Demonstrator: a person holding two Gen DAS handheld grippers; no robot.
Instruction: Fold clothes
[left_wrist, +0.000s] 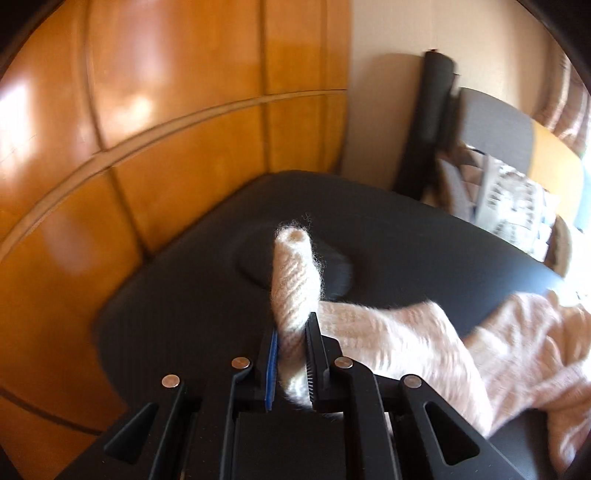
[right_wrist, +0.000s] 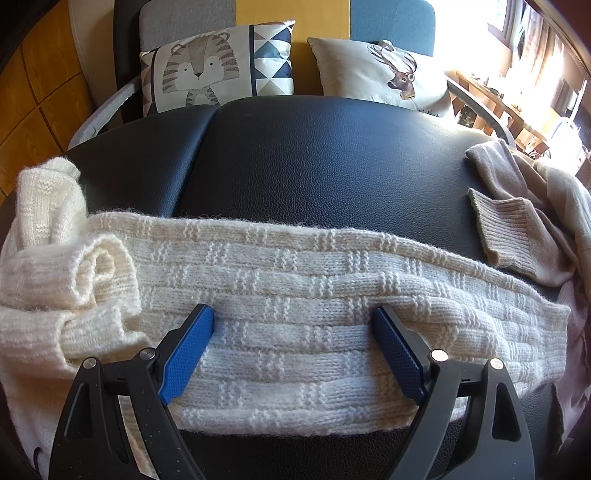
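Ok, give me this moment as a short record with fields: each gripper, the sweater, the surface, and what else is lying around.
left gripper: shut on a cuff of the cream sweater, lifted off the surface
right gripper: open, jaws wide over the sweater's folded body
sweater: cream knit, lying in a band across the surface, sleeve bunched at the left in the right wrist view
surface: black cushion
other clothes: beige sweater at the right edge
behind: tiger pillow, deer pillow

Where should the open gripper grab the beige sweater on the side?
Probably its ribbed cuff, approached from the left, over the bare black table. The cuff lies flat with its open end pointing that way, clear of the cream sweater under the right gripper.
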